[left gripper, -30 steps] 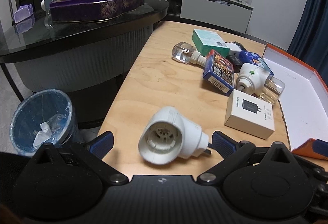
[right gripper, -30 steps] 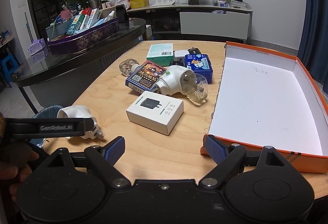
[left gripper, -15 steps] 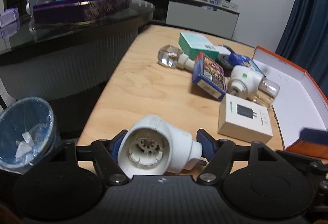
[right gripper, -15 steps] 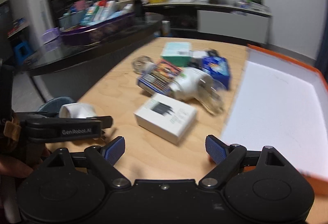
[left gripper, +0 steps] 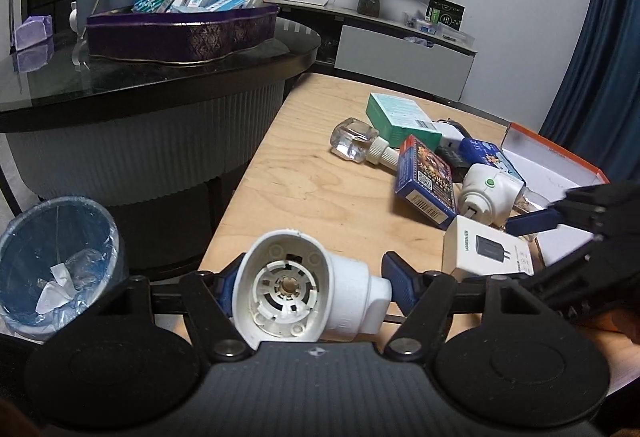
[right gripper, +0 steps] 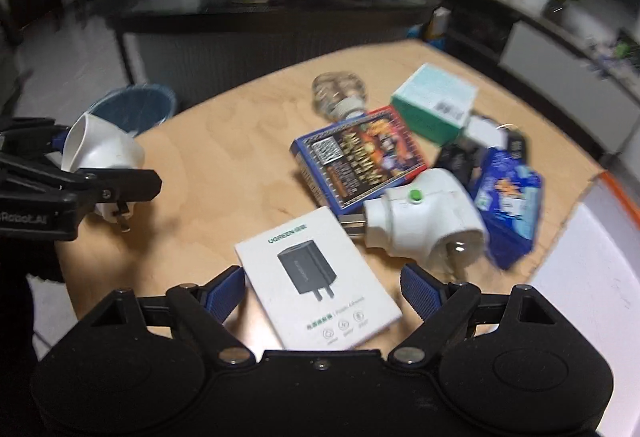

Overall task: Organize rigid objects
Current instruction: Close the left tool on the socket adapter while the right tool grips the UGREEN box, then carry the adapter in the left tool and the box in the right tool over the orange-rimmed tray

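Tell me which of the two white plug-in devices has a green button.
The one lying in the pile beside the charger box; the one in the left hand-held gripper shows none.

Your left gripper is pointing down at a slant, and its blue pads are squeezing a white plug part from both sides. Your right gripper is tipping down more steeply. Its jaws are standing wide apart, one on each side of a white box, not pressing it.
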Action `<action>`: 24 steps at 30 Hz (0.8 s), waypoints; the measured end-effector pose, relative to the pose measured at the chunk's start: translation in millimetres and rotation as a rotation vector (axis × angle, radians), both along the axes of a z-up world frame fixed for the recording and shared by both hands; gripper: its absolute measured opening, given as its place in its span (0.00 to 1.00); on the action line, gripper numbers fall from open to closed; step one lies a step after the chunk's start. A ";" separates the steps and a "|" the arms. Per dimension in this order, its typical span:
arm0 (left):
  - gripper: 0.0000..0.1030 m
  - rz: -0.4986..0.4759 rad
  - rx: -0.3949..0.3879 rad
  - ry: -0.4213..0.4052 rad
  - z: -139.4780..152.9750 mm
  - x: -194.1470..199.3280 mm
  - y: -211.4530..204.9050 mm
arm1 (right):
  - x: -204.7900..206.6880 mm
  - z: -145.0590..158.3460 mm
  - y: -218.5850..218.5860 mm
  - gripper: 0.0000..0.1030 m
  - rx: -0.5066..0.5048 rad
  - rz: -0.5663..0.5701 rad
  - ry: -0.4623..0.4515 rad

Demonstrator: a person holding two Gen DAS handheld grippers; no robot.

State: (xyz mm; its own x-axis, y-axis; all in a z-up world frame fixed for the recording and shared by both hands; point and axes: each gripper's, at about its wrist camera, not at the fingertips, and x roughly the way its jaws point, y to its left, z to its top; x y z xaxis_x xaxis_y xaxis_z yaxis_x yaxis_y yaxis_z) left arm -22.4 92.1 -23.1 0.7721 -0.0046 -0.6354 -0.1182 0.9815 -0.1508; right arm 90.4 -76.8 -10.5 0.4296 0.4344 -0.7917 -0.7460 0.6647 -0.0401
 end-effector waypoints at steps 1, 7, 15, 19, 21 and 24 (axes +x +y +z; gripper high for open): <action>0.69 0.000 -0.003 0.001 -0.4 0.5 0.1 | 4.7 -2.5 1.5 0.93 -0.005 0.018 0.024; 0.69 -0.011 -0.009 -0.002 1.0 2.6 -2.5 | 3.7 -2.0 0.9 0.69 0.076 0.016 0.082; 0.69 -0.091 0.017 -0.024 18.7 7.3 -31.2 | -26.6 41.4 -47.0 0.69 0.220 -0.222 -0.044; 0.69 -0.169 0.012 -0.050 38.9 19.5 -57.9 | -29.4 65.9 -94.9 0.69 0.226 -0.447 -0.142; 0.69 -0.215 0.010 -0.062 47.3 29.6 -73.9 | -26.0 74.4 -117.2 0.69 0.212 -0.551 -0.177; 0.69 -0.290 0.001 -0.061 55.5 47.2 -101.1 | -26.0 84.5 -146.3 0.69 0.215 -0.667 -0.220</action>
State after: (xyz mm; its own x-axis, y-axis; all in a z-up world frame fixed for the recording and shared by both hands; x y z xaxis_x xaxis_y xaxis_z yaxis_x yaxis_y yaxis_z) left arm 24.8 -9.0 32.4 0.7756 -0.2302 -0.5878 0.1769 0.9731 -0.1478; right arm 64.4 -223.1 74.0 0.7958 0.1609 -0.5839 -0.1698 0.9847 0.0399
